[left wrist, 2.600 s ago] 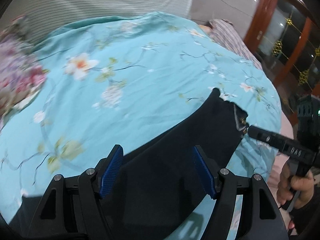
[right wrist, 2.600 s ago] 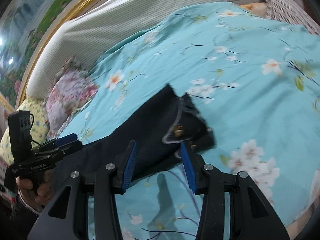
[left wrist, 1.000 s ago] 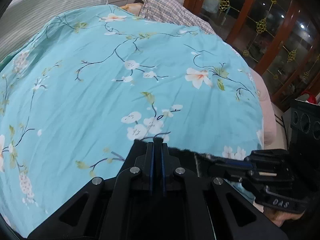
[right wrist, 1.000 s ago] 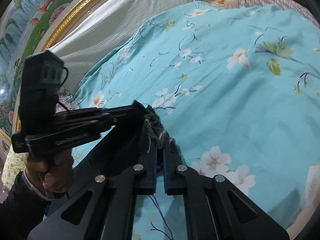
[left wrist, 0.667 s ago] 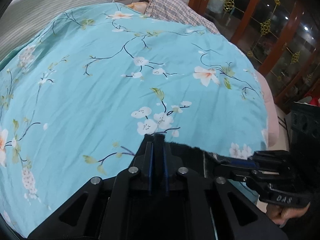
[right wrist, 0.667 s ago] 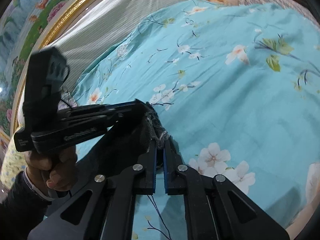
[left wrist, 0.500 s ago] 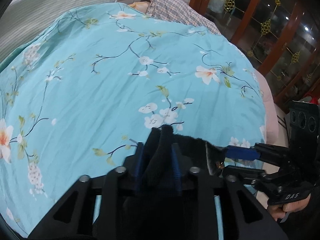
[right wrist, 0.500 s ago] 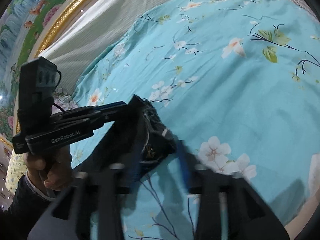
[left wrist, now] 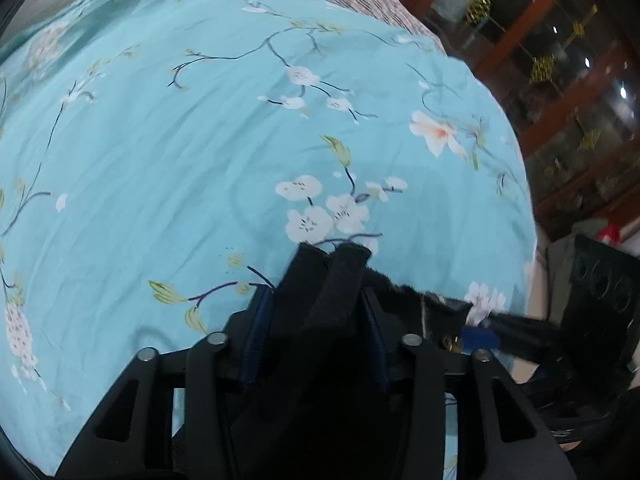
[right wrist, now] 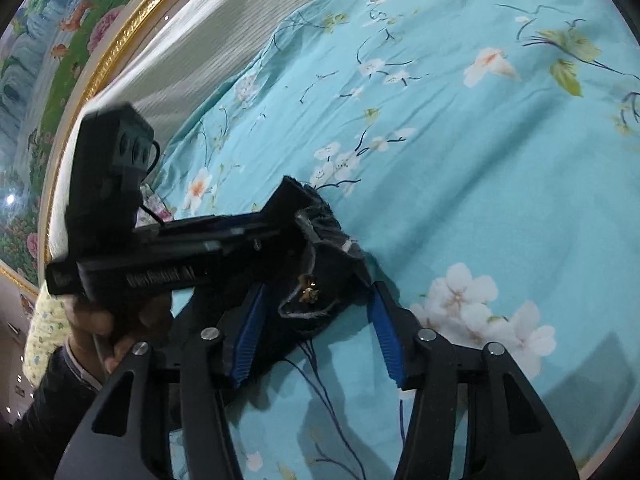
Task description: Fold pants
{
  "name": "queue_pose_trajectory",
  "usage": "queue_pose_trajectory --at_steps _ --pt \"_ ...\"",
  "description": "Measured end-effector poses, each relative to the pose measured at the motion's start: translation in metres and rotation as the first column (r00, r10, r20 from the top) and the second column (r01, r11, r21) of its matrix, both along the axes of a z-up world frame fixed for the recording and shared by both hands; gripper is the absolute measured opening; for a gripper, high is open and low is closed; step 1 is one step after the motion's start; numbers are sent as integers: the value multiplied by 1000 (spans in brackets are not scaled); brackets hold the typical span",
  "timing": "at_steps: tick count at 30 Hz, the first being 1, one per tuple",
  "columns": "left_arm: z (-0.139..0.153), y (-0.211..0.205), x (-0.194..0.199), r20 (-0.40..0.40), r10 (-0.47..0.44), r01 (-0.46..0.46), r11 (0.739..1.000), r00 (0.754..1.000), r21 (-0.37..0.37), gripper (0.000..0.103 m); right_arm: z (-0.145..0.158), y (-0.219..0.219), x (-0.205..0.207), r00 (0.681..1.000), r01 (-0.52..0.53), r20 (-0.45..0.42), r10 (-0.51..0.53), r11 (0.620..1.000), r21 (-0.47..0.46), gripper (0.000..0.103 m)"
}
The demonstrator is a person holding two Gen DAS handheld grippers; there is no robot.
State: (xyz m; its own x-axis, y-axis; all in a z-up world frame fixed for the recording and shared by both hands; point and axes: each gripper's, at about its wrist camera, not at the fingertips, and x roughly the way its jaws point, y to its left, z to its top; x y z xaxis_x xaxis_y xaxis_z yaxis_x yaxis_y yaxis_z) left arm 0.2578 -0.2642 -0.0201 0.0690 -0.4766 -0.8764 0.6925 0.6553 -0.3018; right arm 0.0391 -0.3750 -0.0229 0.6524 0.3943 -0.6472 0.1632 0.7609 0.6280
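Both hand-held grippers are letting go: a second ago each was pinched tight on the top edge of the dark navy, thick-woven pants (right wrist: 316,280), and within that second both pairs of jaws have sprung apart and are now easing a little narrower again. The left hand-held gripper (left wrist: 312,320) is standing partly open, its ribbed blue pads either side of a doubled ridge of the dark cloth; the fabric is bulging up between them, and whether the pads are pressing on it or only flanking it cannot be told from the blurred left wrist view. The right hand-held gripper (right wrist: 316,320) is also partly open, and here the pads are plainly standing clear of the cloth, with a gap showing on each side.

That suggests the carried edge is being laid down, so one fold looks finished and the release is under way.

The pants are lying on the turquoise cotton bedspread printed with white and peach blossoms (right wrist: 500,160), near its close edge, the released corner bunched directly below both tools. The cloth looks heavy and matte, holding soft rounded folds rather than sharp creases; its raw edge is frayed into grey fuzz, and a small brass-coloured rivet (right wrist: 308,292) is glinting beside a pocket seam. The bedspread is thin, smooth and faintly wrinkled. A person's hand (right wrist: 116,320) with a dark sleeve is gripping the left tool's black handle
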Motion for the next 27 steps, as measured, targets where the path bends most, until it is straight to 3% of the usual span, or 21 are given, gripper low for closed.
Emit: queue_pose_trajectory --at_steps 1,2,3,5,10,16,27 --pt "0 1 1 0 4 -4 1000 1000 -5 24 -1 1 0 1000 2 0 -2 1000 -8 35" --pt "1 3 0 -11 1 -1 1000 1000 -21 19 -2 1 1 1000 -2 2 2 1000 -2 20" --pt "3 4 -1 -15 -5 5 999 1000 -33 11 -4 2 2 1000 -11 5 10 1000 12 16" --pt "10 6 -8 13 -16 17 999 1000 -44 7 -3 5 1 1000 -18 13 18 1000 14 15" --pt "36 25 -20 50 2 4 992 999 -124 6 14 10 -4 996 -40 76 39 999 14 14" --pt "71 77 -33 69 103 -86 971 992 -221 5 44 31 -6 981 -106 162 102 994 21 13" --pt "106 184 -79 93 279 -233 911 956 -340 5 81 108 -7 919 -311 255 301 950 1 13"
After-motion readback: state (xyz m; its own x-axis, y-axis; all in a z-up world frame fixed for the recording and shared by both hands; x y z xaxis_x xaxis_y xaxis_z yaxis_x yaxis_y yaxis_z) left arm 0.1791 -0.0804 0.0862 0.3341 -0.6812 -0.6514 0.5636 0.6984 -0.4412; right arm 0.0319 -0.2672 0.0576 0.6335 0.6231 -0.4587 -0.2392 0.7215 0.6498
